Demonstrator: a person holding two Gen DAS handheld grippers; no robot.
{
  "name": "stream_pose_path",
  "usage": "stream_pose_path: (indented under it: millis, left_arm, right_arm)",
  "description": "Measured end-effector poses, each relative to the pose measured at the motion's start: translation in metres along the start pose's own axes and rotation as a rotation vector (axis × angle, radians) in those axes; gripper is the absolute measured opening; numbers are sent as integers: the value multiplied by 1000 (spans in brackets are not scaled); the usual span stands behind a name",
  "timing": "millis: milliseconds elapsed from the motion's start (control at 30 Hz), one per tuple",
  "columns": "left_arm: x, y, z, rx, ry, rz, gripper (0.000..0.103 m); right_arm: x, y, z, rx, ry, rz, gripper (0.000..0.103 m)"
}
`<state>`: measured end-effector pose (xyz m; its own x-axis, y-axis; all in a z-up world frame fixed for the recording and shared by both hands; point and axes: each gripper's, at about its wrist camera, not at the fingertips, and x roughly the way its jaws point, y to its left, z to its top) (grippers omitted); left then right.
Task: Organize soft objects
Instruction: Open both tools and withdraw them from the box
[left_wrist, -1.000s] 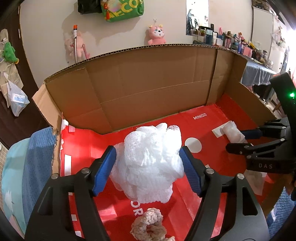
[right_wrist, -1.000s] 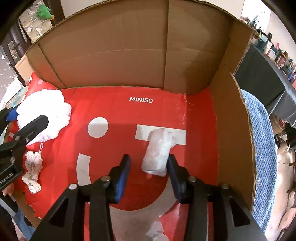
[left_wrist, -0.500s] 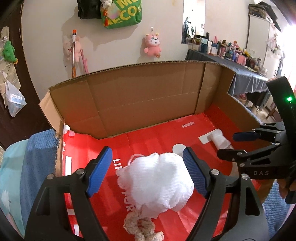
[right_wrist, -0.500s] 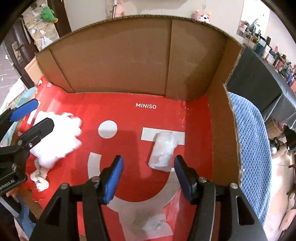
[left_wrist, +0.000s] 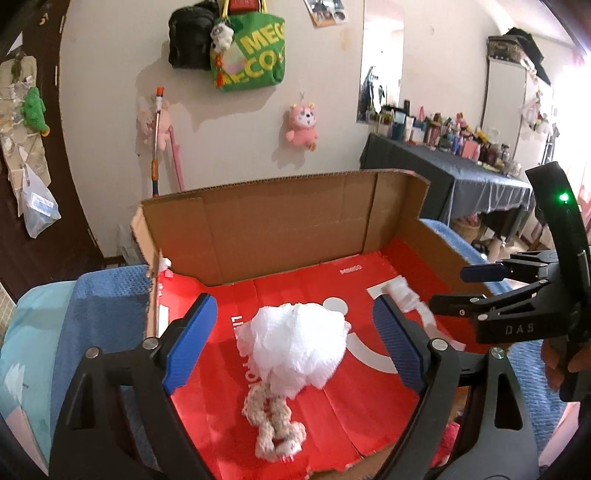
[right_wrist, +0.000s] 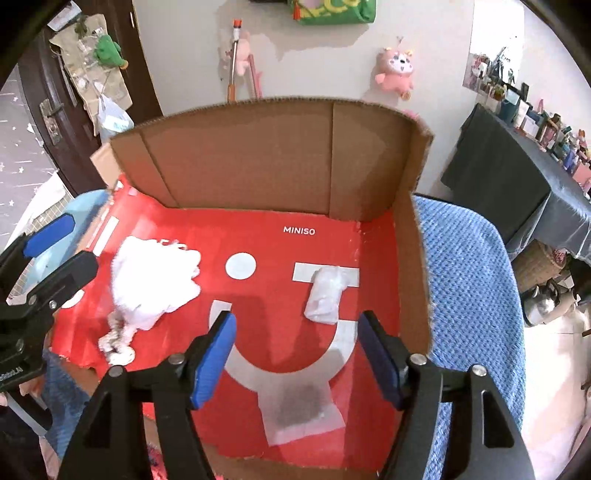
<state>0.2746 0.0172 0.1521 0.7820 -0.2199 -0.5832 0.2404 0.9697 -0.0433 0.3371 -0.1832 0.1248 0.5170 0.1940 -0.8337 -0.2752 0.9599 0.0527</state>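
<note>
While both grippers hang above the cardboard box (right_wrist: 266, 158), their jaws have just been opening and now stand spread, with nothing pressed between the blue pads. Left gripper (left_wrist: 295, 343): seen from its own wrist camera, the white mesh puff (left_wrist: 295, 347) appears between the two pads but lies free on the red box floor (left_wrist: 369, 406), touching neither pad. A cream knitted scrunchie (left_wrist: 273, 424) lies against the near edge of the puff. Right gripper (right_wrist: 297, 354): its pads frame bare red floor and the white printed arc; the small white wrapped bundle (right_wrist: 327, 295) lies beyond the fingertips, on the white printed bar near the right-hand cardboard wall. In the right wrist view the puff (right_wrist: 151, 280) and scrunchie (right_wrist: 116, 343) occupy the left part of the floor, well apart from the bundle. A blue knitted blanket (right_wrist: 472, 295) lies beside the box.
</note>
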Motion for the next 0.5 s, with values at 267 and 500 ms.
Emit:
stream_pose_path:
  millis: [267, 500]
  left_arm:
    - [-53, -3, -16, -42, -86, -16, 92]
    - [-100, -15, -40, -48, -142, -18, 94]
  right_arm:
    - [-50, 5, -24, -18, -118, 9, 81]
    - [-101, 19, -58, -40, -254, 22, 94]
